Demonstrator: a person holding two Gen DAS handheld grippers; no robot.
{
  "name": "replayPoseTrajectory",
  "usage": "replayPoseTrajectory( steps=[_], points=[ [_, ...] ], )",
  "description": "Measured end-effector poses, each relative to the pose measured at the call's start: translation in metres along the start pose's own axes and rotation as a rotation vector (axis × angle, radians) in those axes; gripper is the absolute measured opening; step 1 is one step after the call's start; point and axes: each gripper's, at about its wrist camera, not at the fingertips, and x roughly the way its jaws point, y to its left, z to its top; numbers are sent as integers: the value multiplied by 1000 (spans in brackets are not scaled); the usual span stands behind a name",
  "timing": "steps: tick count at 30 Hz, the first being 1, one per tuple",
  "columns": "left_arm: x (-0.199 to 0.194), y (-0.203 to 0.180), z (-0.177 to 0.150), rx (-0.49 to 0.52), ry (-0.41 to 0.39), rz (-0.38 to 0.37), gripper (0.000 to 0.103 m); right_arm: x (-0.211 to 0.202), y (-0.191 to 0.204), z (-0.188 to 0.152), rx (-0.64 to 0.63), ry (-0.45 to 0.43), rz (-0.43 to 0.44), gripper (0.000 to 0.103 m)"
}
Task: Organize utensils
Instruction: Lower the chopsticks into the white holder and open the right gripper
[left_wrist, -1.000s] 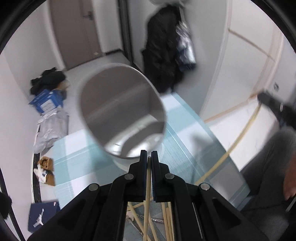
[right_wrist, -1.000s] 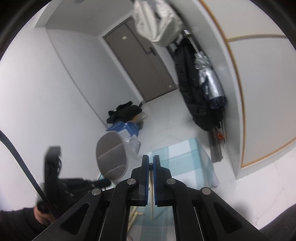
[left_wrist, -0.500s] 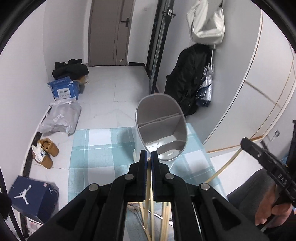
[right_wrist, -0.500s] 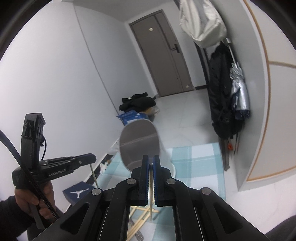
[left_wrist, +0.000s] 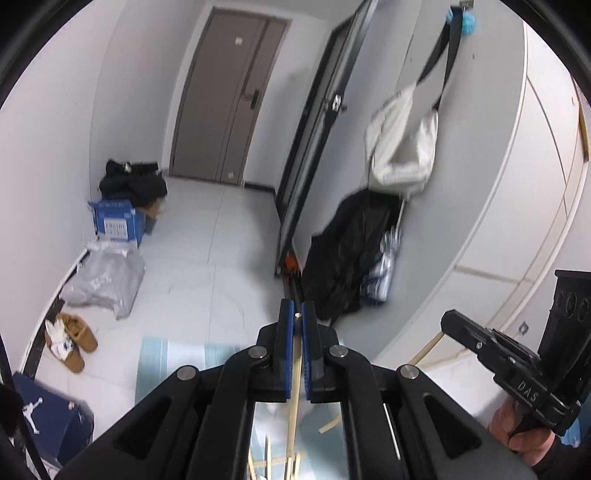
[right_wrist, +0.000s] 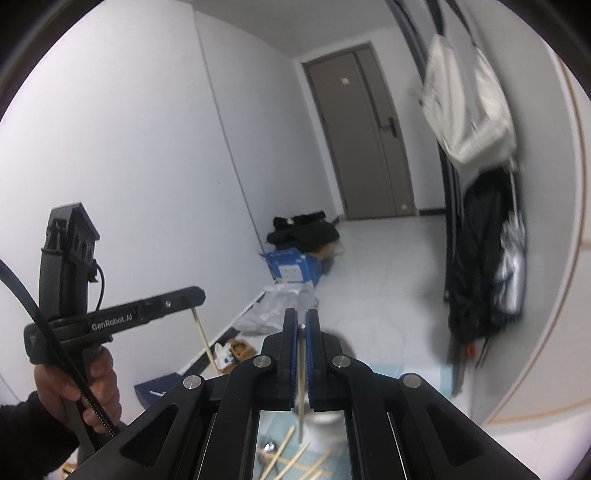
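The room is a pale-walled entry with a grey door (left_wrist: 225, 96) at the far end and a white tiled floor (left_wrist: 207, 266). A dark coat (left_wrist: 351, 251) slumps against the curved wall on the right, with a white bag (left_wrist: 402, 147) hanging above it. Along the left wall sit a heap of black clothing (left_wrist: 133, 181), a blue box (left_wrist: 116, 221), a grey plastic bag (left_wrist: 105, 280), a pair of tan shoes (left_wrist: 74, 336) and a dark blue shoebox (left_wrist: 40, 413).

Low in both views, a light blue checked cloth (left_wrist: 159, 362) covers the surface, and several loose chopsticks (right_wrist: 295, 461) lie crossed on it, glimpsed through the frame of the right gripper.

The left gripper (left_wrist: 297, 328) is raised and tilted slightly downward; its fingers are closed on a single wooden chopstick (left_wrist: 294, 384), whose tip shows between the blue pads while the shaft hangs down toward the cloth. The right gripper (right_wrist: 301, 332) is held the same way, fingers clamped on a second chopstick (right_wrist: 301, 391) that also points down. From the right view, the person's hand (right_wrist: 88, 391) grips the left tool's handle, chopstick slanting below it.
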Motion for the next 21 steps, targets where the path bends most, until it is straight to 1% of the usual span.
replayPoseTrajectory(
  steps=[4, 7, 11, 16, 21],
  points=[
    [5, 4, 18, -28, -63, 9, 1, 12, 7, 32, -68, -24, 3, 3],
    [11, 10, 26, -48, -121, 38, 1, 27, 7, 52, -103, -33, 5, 3],
    [24, 14, 30, -75, -152, 67, 1, 50, 1, 65, -122, -25, 10, 3],
    [49, 19, 29, -68, -130, 83, 1, 76, -10, 67, -113, 9, 10, 3],
    [64, 20, 25, -32, -102, 92, 1, 97, -20, 62, -112, 38, 22, 3]
  ],
)
